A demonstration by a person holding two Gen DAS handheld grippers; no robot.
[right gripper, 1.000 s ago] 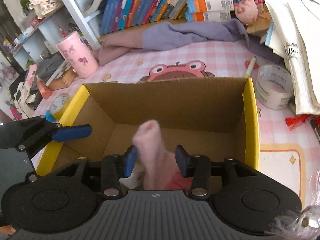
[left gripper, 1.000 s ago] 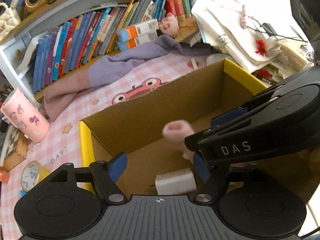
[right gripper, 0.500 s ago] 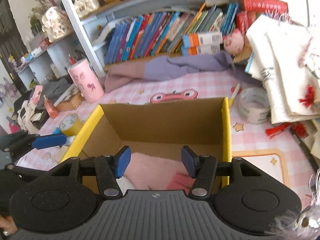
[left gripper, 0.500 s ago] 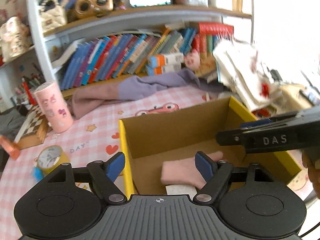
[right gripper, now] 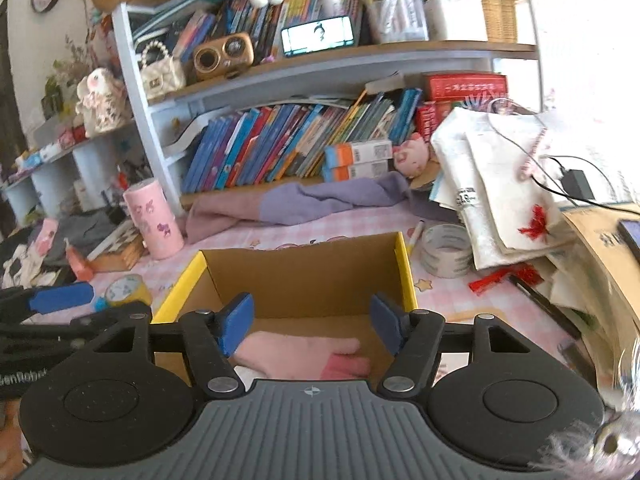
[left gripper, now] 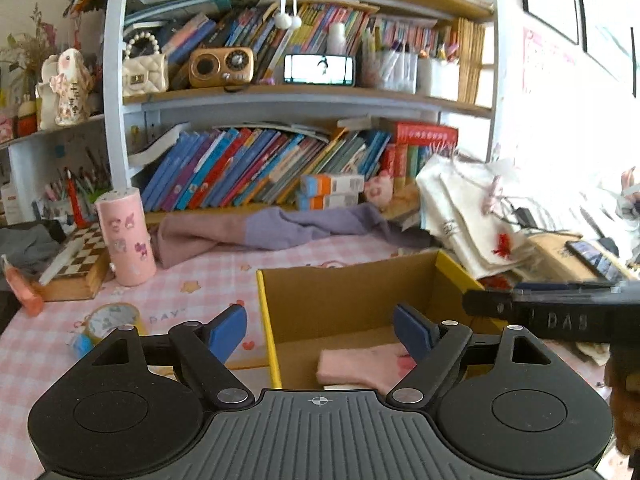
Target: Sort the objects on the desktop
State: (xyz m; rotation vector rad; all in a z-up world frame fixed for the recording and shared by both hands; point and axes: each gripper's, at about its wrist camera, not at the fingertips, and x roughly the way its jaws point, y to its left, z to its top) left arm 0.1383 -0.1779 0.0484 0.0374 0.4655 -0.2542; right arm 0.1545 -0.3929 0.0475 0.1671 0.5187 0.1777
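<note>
Both grippers, left (left gripper: 320, 330) and right (right gripper: 312, 320), spread empty; I'd lift clear of the cardboard box (right gripper: 304, 276), leaving the pink sock (right gripper: 304, 356) inside.

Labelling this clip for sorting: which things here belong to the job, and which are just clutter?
Job:
cardboard box
pink sock lying in it
yellow tape roll
clear tape roll
marker

Lying about:
shelved books
purple cloth
pink cup
</note>
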